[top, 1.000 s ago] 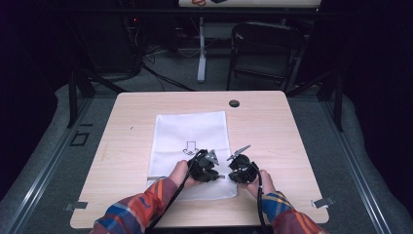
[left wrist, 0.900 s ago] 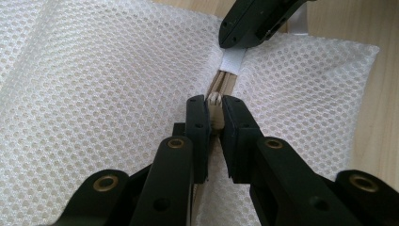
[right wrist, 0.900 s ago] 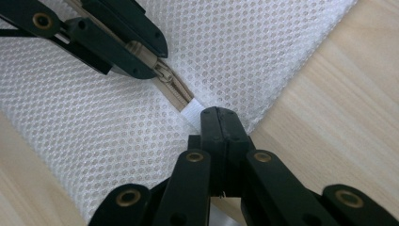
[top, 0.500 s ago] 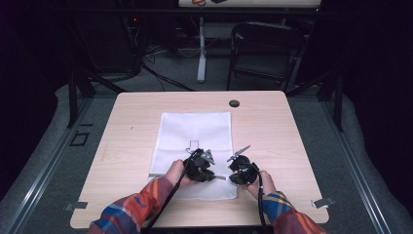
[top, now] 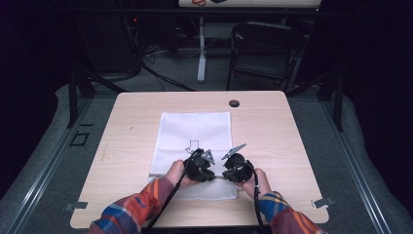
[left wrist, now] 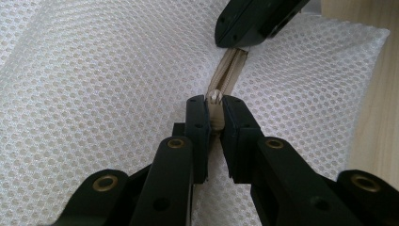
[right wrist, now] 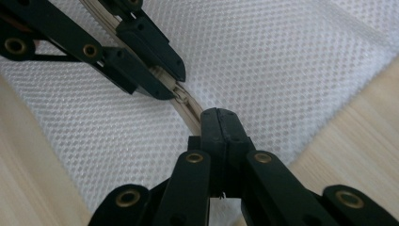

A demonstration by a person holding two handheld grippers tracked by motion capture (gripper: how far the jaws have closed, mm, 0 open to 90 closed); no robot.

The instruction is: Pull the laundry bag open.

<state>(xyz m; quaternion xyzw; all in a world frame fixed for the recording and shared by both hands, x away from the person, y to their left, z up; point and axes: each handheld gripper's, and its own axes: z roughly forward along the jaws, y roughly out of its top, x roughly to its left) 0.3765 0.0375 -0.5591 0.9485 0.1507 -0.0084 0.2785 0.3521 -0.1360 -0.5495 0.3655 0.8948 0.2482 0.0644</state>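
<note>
Left gripper (left wrist: 215,106) pinches the zipper (left wrist: 229,75) of the white mesh bag (top: 195,134), which lies flat mid-table (top: 292,126), near the front edge. Right gripper (right wrist: 220,115), just beside it, is clamped on the same zipper further along.

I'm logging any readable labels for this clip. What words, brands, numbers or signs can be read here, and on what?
None can be read.
White mesh bag: a dark outline mark, shaped like a downward arrow, no letters legible.
Red marking on the white surface at the top edge: too small and cut off to read.
</note>
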